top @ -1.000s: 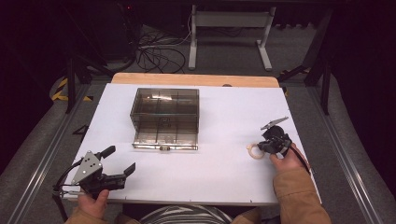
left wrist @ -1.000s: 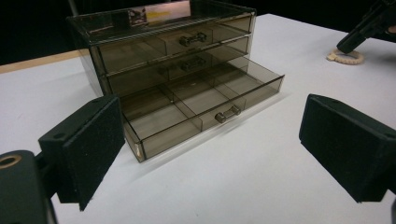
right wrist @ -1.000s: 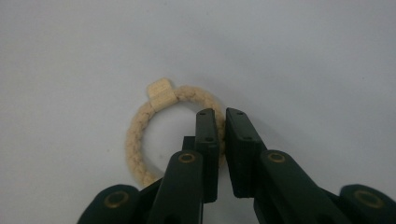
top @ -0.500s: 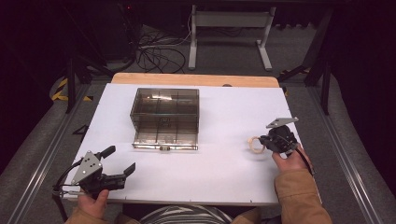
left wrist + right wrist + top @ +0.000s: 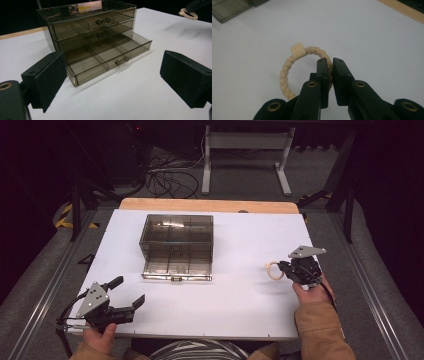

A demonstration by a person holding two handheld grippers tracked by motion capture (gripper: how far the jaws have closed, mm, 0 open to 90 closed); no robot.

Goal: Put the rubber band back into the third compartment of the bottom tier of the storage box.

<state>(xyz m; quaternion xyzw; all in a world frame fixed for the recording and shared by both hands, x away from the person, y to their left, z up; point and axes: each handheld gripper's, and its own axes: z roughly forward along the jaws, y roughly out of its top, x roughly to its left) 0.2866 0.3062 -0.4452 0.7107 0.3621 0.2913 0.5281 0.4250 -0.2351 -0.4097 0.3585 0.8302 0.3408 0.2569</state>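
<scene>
A beige braided rope ring (image 5: 297, 56) hangs a little above the white table, pinched by my right gripper (image 5: 331, 65), which is shut on its near side. In the high view the rope ring (image 5: 272, 270) sticks out to the left of the right gripper (image 5: 286, 268) at the table's right. A smoky clear drawer box (image 5: 177, 245) stands at the table's middle, its bottom drawer (image 5: 107, 58) pulled out and showing bare compartments. My left gripper (image 5: 127, 292) rests open at the front left, jaws wide and pointed toward the drawer box (image 5: 90, 27).
The white table top (image 5: 240, 240) has a wooden strip (image 5: 210, 205) along its far edge. Cables and a metal stand (image 5: 245, 155) lie on the dark floor beyond. Grey rails run along both sides of the table.
My right gripper has risen and shifted slightly with the rope ring in it, lifting the ring off the table. The left gripper has stayed put.
</scene>
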